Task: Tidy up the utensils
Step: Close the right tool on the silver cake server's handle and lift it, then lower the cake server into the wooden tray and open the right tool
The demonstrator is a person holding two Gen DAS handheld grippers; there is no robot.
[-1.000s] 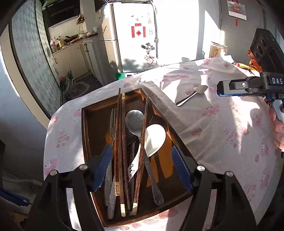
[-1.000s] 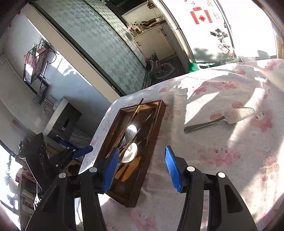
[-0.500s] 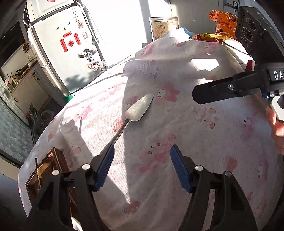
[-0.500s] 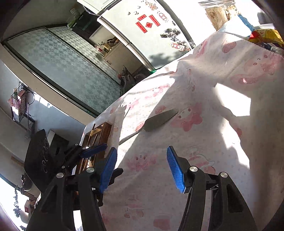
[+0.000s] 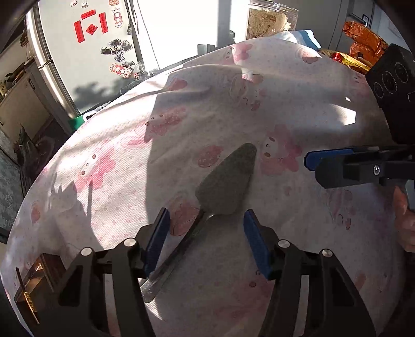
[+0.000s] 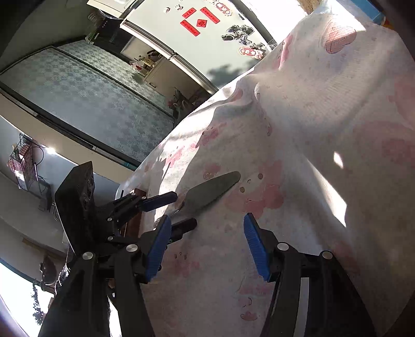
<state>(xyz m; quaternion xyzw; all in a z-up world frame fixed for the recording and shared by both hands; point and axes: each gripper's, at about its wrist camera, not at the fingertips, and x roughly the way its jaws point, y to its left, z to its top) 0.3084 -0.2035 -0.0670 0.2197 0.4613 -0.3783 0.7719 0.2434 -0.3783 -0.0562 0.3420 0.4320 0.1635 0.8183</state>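
A metal cake server (image 5: 223, 186) lies flat on the pink-patterned tablecloth (image 5: 259, 103), blade pointing away, handle (image 5: 176, 251) towards me. My left gripper (image 5: 206, 225) is open and low over it, its fingers either side of the neck where blade meets handle. The server also shows in the right wrist view (image 6: 210, 191), with my left gripper (image 6: 171, 210) at its handle end. My right gripper (image 6: 205, 230) is open and empty, hovering to the right of the server; it shows at the right edge of the left wrist view (image 5: 337, 166). A corner of the wooden utensil tray (image 5: 33, 282) shows at lower left.
A clear jar (image 5: 269, 20) and orange snack packets (image 5: 363, 44) stand at the table's far side. A white fridge (image 5: 85, 51) with red stickers is beyond the table. The cloth has a raised fold (image 5: 207, 75) behind the server.
My left gripper swung from above the utensil tray to the cake server and came down around its neck. My right gripper moved closer to the server on its right.
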